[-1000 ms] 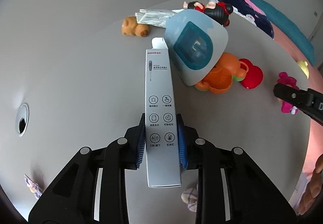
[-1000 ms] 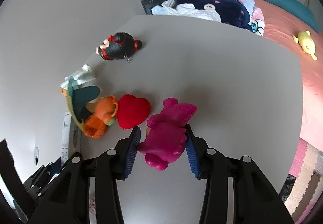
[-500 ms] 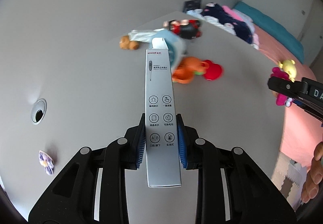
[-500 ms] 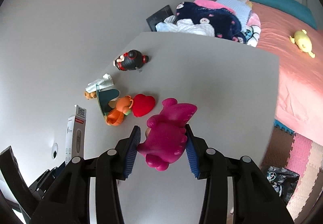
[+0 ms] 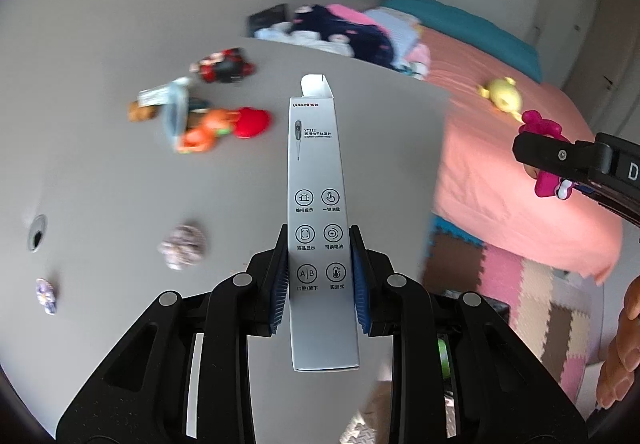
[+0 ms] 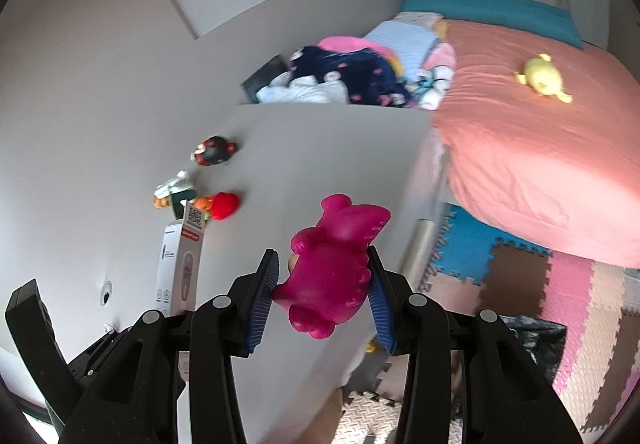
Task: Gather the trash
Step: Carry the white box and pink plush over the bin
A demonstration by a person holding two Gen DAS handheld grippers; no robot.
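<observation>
My left gripper (image 5: 320, 280) is shut on a long white thermometer box (image 5: 318, 204) and holds it high above the grey table (image 5: 360, 124). The box also shows in the right wrist view (image 6: 178, 268). My right gripper (image 6: 322, 300) is shut on a magenta toy figure (image 6: 332, 268), held in the air near the table's right edge; it also shows in the left wrist view (image 5: 544, 152). A crumpled paper ball (image 5: 182, 246) and a small crumpled wrapper (image 5: 46, 294) lie on the table at the left.
A red heart (image 5: 250, 122), orange toy (image 5: 200, 134), blue-green card (image 5: 174, 112), brown toy and black-red doll (image 5: 224, 66) lie far left. A pink bed (image 6: 540, 164) with a yellow plush (image 6: 542, 78) is right. Foam floor mats (image 6: 560, 304) and a black bag (image 6: 536, 340) lie below.
Both grippers have risen and swung right, away from the table, still holding the box and the magenta toy. The bed and floor mats have come into view.
</observation>
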